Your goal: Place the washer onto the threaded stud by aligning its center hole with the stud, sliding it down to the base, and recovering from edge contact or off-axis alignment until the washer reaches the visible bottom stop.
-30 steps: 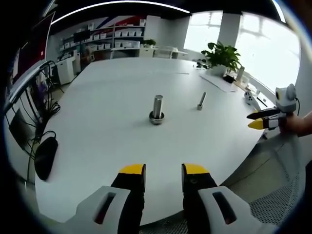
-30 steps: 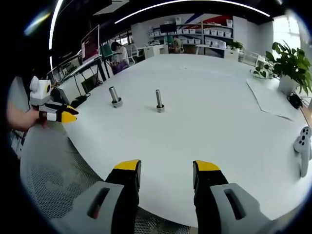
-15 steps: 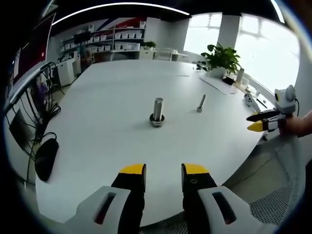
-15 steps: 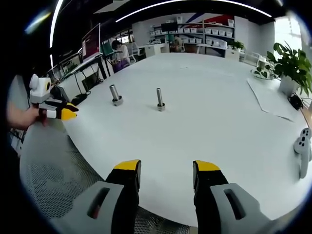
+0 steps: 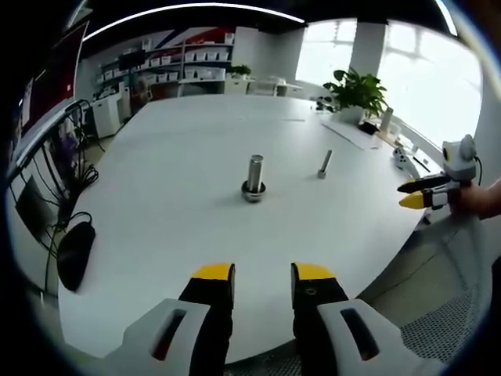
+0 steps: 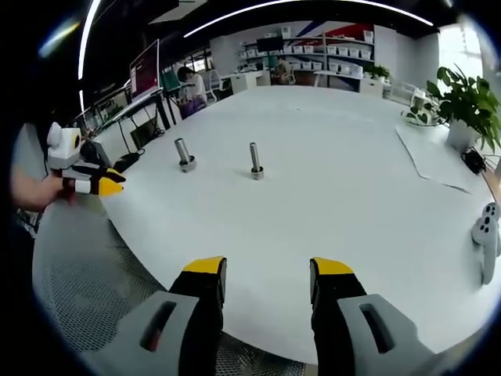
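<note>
Both the left gripper (image 5: 262,272) and right gripper (image 6: 268,269) hover with jaws apart and empty at the surface (image 5: 180,149) edge; approach the thick stud (image 5: 254,177), washer seemingly at its base, squarely.

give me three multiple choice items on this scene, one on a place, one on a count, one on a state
1. Where does the plant stand?
A. at the table's far edge
B. on the floor
C. between the studs

2. How many upright metal pieces stand on the table?
A. one
B. two
C. four

3. How are the right gripper's jaws?
A. shut on a washer
C. shut on a stud
B. open, empty

Answers:
1 A, it sits by the far rim near the windows.
2 B, a thick stud and a thin stud.
3 B, bare table shows between the yellow tips.
</note>
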Demonstrator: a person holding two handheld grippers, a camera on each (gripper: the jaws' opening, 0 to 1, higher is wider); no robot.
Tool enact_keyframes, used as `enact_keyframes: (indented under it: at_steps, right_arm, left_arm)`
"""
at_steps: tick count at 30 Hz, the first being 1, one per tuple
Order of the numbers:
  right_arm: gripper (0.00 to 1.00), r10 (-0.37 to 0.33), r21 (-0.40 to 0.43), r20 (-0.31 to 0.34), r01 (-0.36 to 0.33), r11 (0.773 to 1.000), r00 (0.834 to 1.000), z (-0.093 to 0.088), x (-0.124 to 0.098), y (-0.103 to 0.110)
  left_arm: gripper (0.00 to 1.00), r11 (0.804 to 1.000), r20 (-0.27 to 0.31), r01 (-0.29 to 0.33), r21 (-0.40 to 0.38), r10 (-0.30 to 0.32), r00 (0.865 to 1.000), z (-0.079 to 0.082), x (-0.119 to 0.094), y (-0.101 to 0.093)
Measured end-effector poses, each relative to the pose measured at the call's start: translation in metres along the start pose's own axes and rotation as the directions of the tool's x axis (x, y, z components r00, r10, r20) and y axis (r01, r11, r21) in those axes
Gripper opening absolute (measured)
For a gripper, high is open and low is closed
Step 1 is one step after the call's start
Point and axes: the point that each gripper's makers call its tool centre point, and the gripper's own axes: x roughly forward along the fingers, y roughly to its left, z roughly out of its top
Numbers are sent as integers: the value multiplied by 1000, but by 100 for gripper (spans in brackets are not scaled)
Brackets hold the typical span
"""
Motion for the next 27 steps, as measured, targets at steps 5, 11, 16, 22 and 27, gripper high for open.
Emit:
enact_keyframes:
  at_steps: [5, 11, 16, 22, 27]
  right_arm:
    - [45, 1, -2, 1, -1, 1000, 1000, 0, 0, 0]
    - [45, -2, 1, 2, 2, 1000, 1000, 0, 0, -1]
    - [45, 1, 2, 4, -1, 1000, 1000, 1, 0, 0]
    - [45, 7, -5, -5, -7, 1000, 1000, -1, 1, 1]
    - [45, 11, -8, -8, -11, 1000, 1000, -1, 1, 2]
  left_arm:
    - [27, 1000, -7, 2, 0, -2, 1000, -1, 1, 0]
    - [27, 1000, -12, -1, -2, 1, 1000, -2, 1, 1]
    - [26, 1000, -17, -2, -4, 2, 1000, -3, 2, 1]
    - [26, 1000, -16, -2, -11, 2, 1000, -3, 2, 1]
    - [26, 1000, -15, -1, -13, 0, 1000, -3, 1, 0]
